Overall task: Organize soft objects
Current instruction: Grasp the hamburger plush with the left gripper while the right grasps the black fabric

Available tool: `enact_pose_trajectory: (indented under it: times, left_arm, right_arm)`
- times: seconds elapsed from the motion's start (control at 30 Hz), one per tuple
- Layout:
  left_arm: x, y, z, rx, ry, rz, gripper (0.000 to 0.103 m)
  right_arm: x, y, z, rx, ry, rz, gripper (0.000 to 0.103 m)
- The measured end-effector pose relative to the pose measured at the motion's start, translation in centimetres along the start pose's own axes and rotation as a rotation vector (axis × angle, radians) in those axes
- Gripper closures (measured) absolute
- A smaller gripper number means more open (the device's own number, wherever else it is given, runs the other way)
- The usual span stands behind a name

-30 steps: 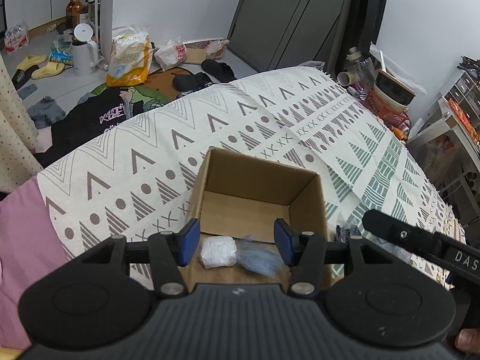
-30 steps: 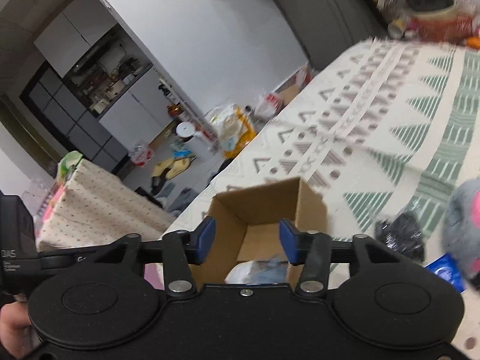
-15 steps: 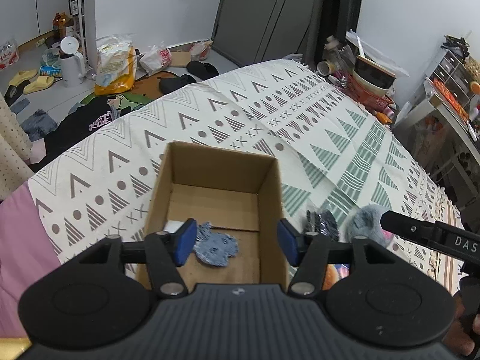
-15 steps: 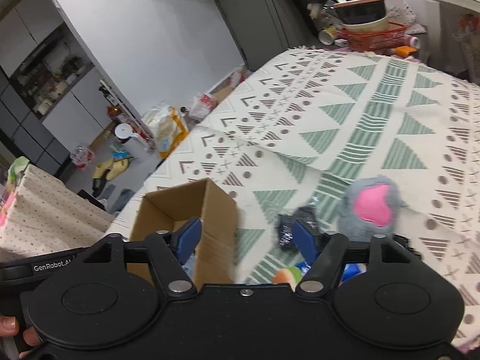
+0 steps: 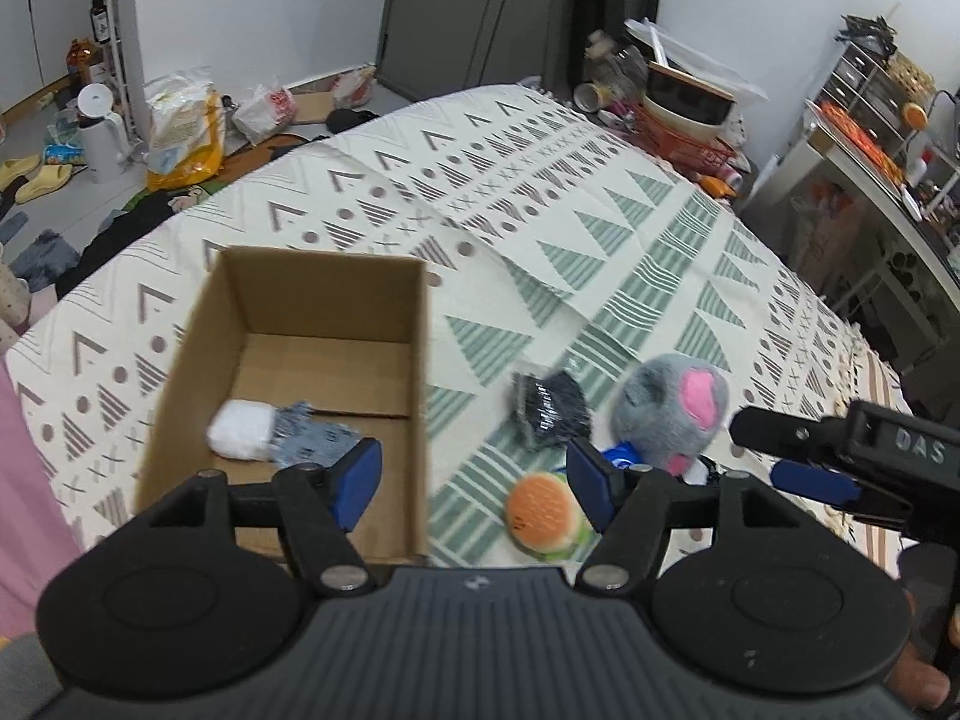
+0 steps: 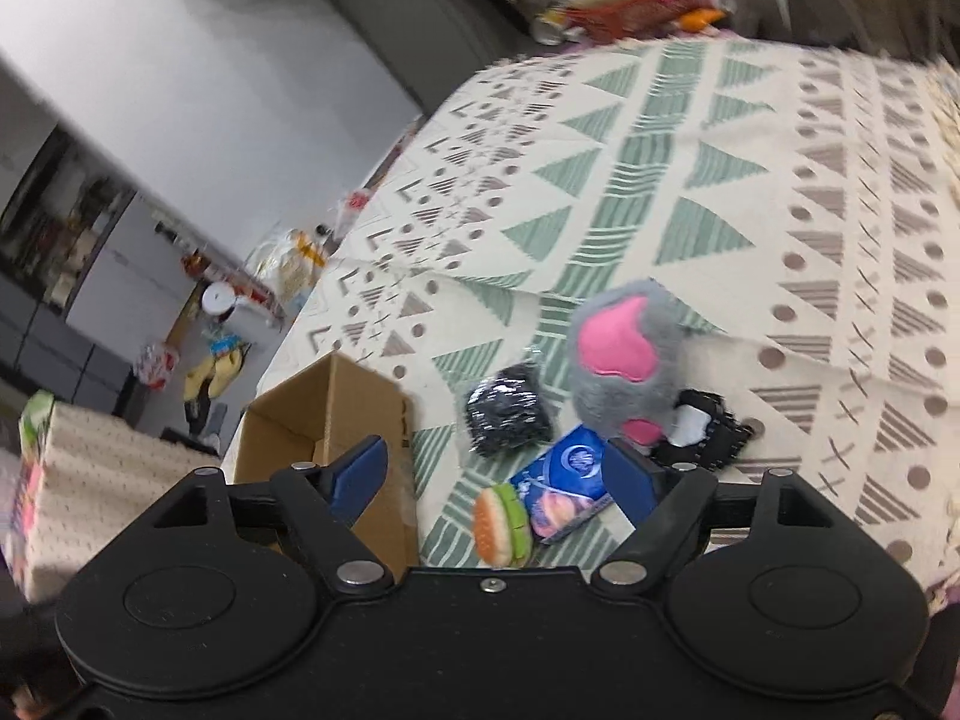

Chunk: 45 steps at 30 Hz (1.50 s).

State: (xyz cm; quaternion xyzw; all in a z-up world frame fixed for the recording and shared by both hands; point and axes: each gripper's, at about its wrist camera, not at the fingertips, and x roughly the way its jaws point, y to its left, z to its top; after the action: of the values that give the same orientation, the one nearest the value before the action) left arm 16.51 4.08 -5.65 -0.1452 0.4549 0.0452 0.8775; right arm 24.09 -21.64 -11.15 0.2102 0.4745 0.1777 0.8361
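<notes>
The left claw (image 5: pixel 474 480) stood wide with nothing between its blue pads, hovering above the right wall of the cardboard box (image 5: pixel 420 372) on the patterned bedspread (image 5: pixel 540 192). Inside the box, near its left wall, lay a white-and-blue soft roll (image 5: pixel 270 435), just to the left of and beyond the claw's left pad. To the right of the box, outside it, the loose soft things lay close together: a burger plush (image 5: pixel 543 513) sat nearest, just inside the left claw's right pad; a black bundle (image 5: pixel 549 408) lay farther off, and a grey plush with a pink patch (image 5: pixel 672 408) lay to the right of that. The right claw (image 6: pixel 495 474) was also spread wide and held nothing; in its own view the burger plush (image 6: pixel 501 525) and a blue packet (image 6: pixel 567 489) lay between and just beyond its pads, the black bundle (image 6: pixel 510 417) lay farther on, and the grey plush (image 6: pixel 624 363) lay beyond its right pad, touching a black-and-white item (image 6: pixel 702 435) on its right. The box corner (image 6: pixel 336 408) showed behind the right claw's left pad. In the left wrist view the right claw (image 5: pixel 807 477) showed at the right edge, near the grey plush.
</notes>
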Motion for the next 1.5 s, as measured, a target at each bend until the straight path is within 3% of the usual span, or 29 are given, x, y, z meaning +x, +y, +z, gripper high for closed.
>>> enact_pose_trajectory:
  times: [0.37, 0.63, 0.93, 1.3, 1.4, 1.47, 1.5]
  left_arm:
    - [2.9, -3.4, -1.7, -0.01, 0.039, 0.042, 0.037]
    - [5.4, -5.1, -2.6, -0.016, 0.054, 0.071, 0.037]
    - [8.3, -5.9, -3.4, -0.03, 0.087, 0.1, 0.04]
    - [12.1, -6.5, -3.7, -0.02, 0.137, 0.121, 0.04]
    - [12.9, -6.6, -4.0, -0.01, 0.153, 0.116, 0.051]
    - [13.2, -6.3, -4.2, -0.025, 0.163, 0.12, 0.068]
    - [13.1, -6.2, -4.2, -0.034, 0.157, 0.121, 0.07]
  right_arm:
    - [0.9, -5.7, 0.5, 0.125, 0.028, -0.04, 0.027]
    - [2.6, -9.5, 0.0, 0.234, 0.076, -0.051, 0.069]
    - [4.4, -13.0, 0.1, 0.381, 0.098, -0.072, 0.068]
    - [7.3, -12.8, 0.4, 0.38, 0.143, -0.124, 0.068]
    - [7.8, -12.9, 0.3, 0.37, 0.148, -0.142, 0.068]
    - [8.1, -12.7, 0.2, 0.363, 0.148, -0.129, 0.079]
    - [8.0, -12.7, 0.2, 0.364, 0.141, -0.118, 0.087]
